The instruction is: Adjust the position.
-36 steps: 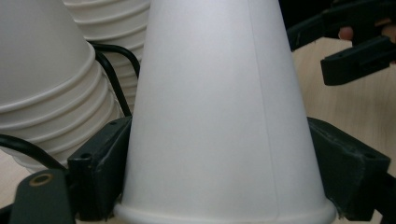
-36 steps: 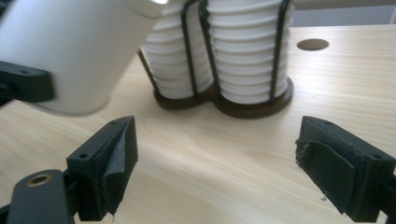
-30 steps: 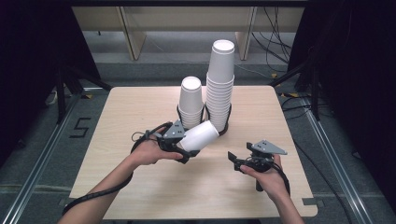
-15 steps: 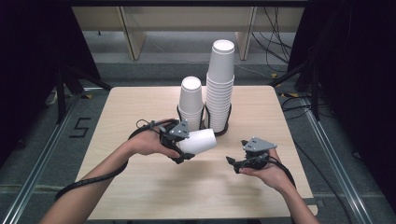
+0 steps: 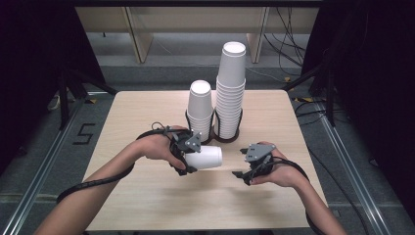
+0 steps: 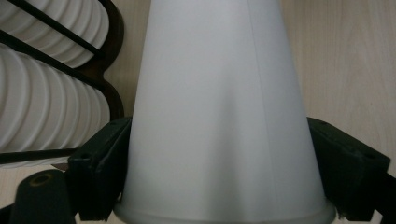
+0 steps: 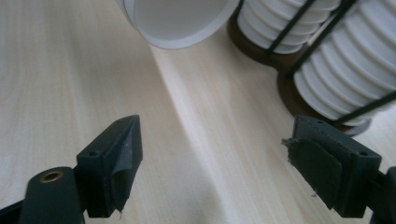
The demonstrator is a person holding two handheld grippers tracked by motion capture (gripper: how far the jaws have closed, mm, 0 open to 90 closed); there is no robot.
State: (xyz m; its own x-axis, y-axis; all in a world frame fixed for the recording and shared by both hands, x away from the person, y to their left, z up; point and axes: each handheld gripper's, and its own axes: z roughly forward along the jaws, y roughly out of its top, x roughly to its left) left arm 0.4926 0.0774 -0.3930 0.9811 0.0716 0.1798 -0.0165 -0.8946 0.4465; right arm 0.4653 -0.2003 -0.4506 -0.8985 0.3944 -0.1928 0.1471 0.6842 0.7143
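Note:
My left gripper (image 5: 191, 159) is shut on a white paper cup (image 5: 204, 157), held on its side above the table with its narrow end pointing right. In the left gripper view the cup (image 6: 219, 107) sits between both jaws near its wide rim. My right gripper (image 5: 240, 163) hovers just right of the cup and faces its end. Its jaws have just been closing, and nothing is between them (image 7: 210, 172). The cup's end (image 7: 177, 21) shows ahead of them in the right gripper view.
Two stacks of white cups stand in black wire holders at the table's middle back: a short stack (image 5: 200, 105) and a tall stack (image 5: 231, 88). The holders' brown base (image 7: 289, 93) is close by in the right gripper view. The light wood table (image 5: 147, 196) has bare room in front.
The held cup has swung from tilted up toward the stacks to lying level and a little lower. The right gripper has shifted left toward it, and its jaws have narrowed.

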